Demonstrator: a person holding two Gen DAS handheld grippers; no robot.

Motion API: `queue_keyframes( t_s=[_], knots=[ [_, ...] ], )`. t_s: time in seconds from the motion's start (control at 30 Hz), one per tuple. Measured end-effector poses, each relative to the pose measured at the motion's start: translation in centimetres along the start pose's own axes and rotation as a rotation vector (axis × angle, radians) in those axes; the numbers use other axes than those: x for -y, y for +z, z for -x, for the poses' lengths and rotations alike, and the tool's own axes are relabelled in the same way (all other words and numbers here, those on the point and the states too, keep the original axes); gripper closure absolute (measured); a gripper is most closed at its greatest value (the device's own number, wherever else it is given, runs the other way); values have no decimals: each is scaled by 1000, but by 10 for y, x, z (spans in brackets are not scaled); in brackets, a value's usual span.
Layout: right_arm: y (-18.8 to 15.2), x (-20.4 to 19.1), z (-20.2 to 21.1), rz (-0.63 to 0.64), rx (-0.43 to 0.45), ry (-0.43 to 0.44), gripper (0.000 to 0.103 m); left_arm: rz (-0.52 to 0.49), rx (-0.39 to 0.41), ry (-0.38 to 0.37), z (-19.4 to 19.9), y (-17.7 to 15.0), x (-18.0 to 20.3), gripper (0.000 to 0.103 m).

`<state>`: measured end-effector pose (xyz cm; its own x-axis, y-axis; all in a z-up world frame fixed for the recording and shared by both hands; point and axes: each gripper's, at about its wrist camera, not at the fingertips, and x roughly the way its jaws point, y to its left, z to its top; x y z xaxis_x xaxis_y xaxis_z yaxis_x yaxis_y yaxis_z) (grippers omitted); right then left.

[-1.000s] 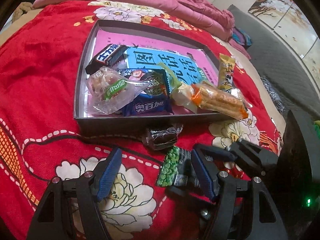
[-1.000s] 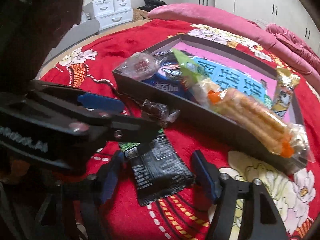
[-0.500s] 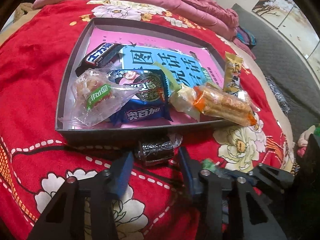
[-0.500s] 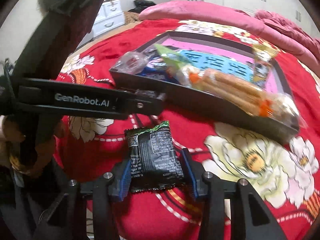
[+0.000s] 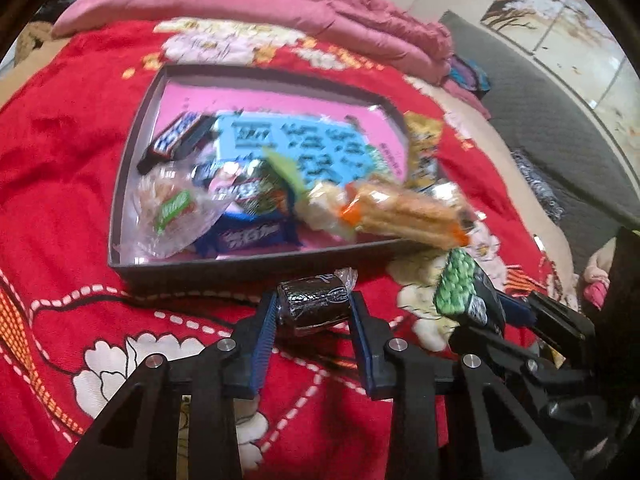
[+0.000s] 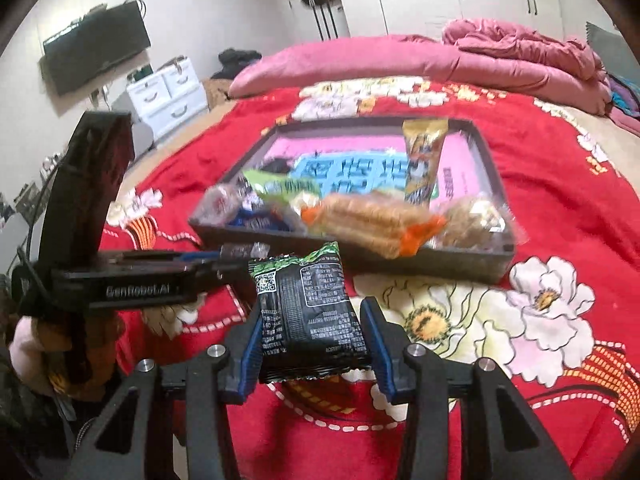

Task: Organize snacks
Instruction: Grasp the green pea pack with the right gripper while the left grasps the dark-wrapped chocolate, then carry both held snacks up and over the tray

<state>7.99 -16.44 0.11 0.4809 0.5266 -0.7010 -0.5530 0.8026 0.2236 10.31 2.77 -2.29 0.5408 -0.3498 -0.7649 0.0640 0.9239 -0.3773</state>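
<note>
My left gripper (image 5: 314, 312) is shut on a small black wrapped candy (image 5: 314, 306) and holds it just above the red blanket, in front of the dark tray (image 5: 256, 270). My right gripper (image 6: 310, 336) is shut on a black and green snack packet (image 6: 306, 316), lifted off the blanket; the packet also shows in the left wrist view (image 5: 460, 286). The tray (image 6: 420, 266) holds several snacks: a long orange-ended cracker pack (image 5: 404, 216), a blue pack (image 5: 252, 236), a clear bag (image 5: 170, 208), a chocolate bar (image 5: 176, 138) and a yellow packet (image 6: 422, 152).
The tray lies on a bed with a red floral blanket (image 5: 60, 160). Pink bedding (image 6: 440, 60) is piled at the far side. The left gripper's body (image 6: 132, 276) reaches in at the right wrist view's left. White drawers (image 6: 168, 92) stand beyond the bed.
My left gripper moved forward and closed on the black candy. My right gripper closed on the black and green packet and lifted it off the blanket.
</note>
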Motion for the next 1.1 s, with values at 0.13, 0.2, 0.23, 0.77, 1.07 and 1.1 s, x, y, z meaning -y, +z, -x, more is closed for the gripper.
queue_keyframes(
  t_s=[0.13, 0.2, 0.23, 0.77, 1.07, 1.1],
  knots=[
    [10, 2, 12, -23, 54, 0, 57, -11, 57, -2, 16, 4, 1, 67],
    [14, 3, 17, -30, 76, -11, 57, -3, 85, 2, 23, 8, -3, 67],
    [16, 4, 19, -37, 85, -17, 57, 2, 94, 4, 25, 9, -5, 67],
    [38, 41, 24, -148, 152, -123, 57, -35, 127, 45, 18, 20, -2, 67],
    [37, 55, 9, -185, 128, -156, 57, -60, 103, 70, -1, 26, 2, 67],
    [36, 56, 6, -186, 124, -155, 57, -59, 100, 69, -2, 26, 1, 67]
  ],
)
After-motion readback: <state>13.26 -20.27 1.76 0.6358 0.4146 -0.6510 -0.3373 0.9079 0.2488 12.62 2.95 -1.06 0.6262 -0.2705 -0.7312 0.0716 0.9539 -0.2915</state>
